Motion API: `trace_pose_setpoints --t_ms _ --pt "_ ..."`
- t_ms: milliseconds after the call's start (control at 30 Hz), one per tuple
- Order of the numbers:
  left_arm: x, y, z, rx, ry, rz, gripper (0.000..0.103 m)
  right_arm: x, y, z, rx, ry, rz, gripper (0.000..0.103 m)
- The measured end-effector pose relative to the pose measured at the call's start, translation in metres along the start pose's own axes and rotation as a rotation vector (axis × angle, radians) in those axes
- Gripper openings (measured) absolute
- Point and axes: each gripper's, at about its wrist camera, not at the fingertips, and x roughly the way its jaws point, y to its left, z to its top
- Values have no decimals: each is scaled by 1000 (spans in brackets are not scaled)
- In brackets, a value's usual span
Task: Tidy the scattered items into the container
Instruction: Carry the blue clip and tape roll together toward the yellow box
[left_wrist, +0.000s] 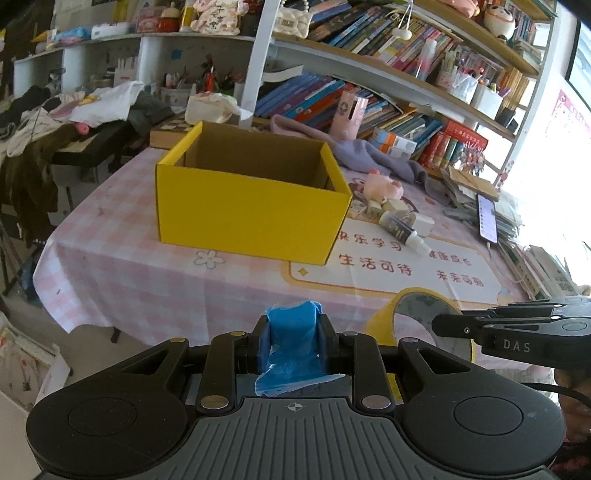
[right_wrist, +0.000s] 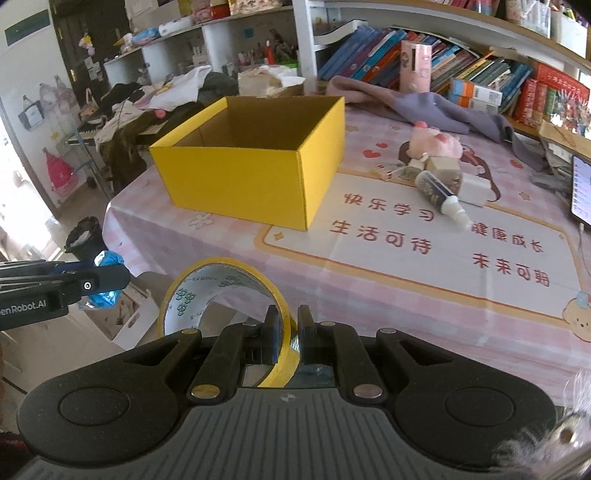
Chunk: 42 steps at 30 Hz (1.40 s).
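The floor of the yellow box (left_wrist: 251, 206) was mostly hidden behind its near wall in both views; only brown inner walls showed, and what lay inside could not be told. The blue plastic bundle (left_wrist: 291, 332) was partly covered by the left gripper (left_wrist: 293, 341), whose jaws were pressed against its sides at the lower centre of the left wrist frame; its crumpled top stuck up past the fingertips. The yellow tape roll (right_wrist: 221, 295) was cut off by the right gripper (right_wrist: 286, 332), whose jaws were nearly together, pinching the roll's wall at the lower centre of the right wrist frame. The roll stood on edge, its open ring facing the camera. Both held things hung short of the box, above the near edge of the pink checked tablecloth (right_wrist: 406, 295). To the right of the box lay a small bottle (right_wrist: 443, 201), its long axis slanting toward lower right, white nozzle foremost, beside a pink plush toy (right_wrist: 437, 144) and small pale blocks (right_wrist: 445, 166) too blurred to name.
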Motion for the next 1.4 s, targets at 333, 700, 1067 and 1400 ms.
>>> trace_pose_setpoints --t_ms 333,700,1067,1400 --pt "2 16 0 -18 29 16 24 18 19 8 -44 34 38 9" --pt "7 31 1 -33 58 50 24 38 37 18 -99 58 100 9" --pt "22 48 34 -12 21 90 24 73 50 52 -166 57 159 9" --pt "48 44 118 108 -94 47 24 85 28 124 -146 -70 153 9"
